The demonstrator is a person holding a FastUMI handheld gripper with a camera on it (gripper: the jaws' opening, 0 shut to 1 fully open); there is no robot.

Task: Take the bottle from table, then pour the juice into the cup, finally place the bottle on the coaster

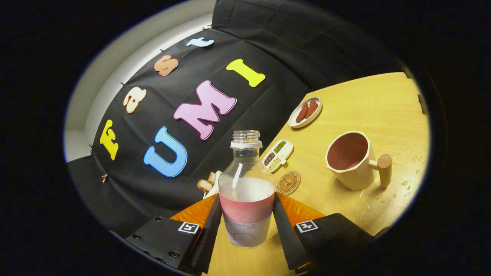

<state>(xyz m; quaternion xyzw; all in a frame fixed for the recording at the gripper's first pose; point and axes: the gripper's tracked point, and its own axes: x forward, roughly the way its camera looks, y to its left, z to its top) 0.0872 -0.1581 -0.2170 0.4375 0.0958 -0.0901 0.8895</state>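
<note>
A clear plastic bottle (246,191) with a pink label and no cap sits between my two fingers, and my gripper (246,214) is shut on it, both black pads pressing its sides. Pale liquid fills its lower half. The whole view is tilted, and the bottle is lifted off the wooden table (368,103). A cream cup (353,159) with a dark red inside and a wooden handle stands beyond my right finger. The round brown coaster (288,183) lies on the table just past the bottle, between it and the cup.
A small divided dish of beans and grains (277,155) sits behind the coaster. A white plate with two reddish-brown pieces (305,111) lies farther back. Bread pieces (206,183) lie left of the bottle. Water drops (406,184) dot the table by the cup.
</note>
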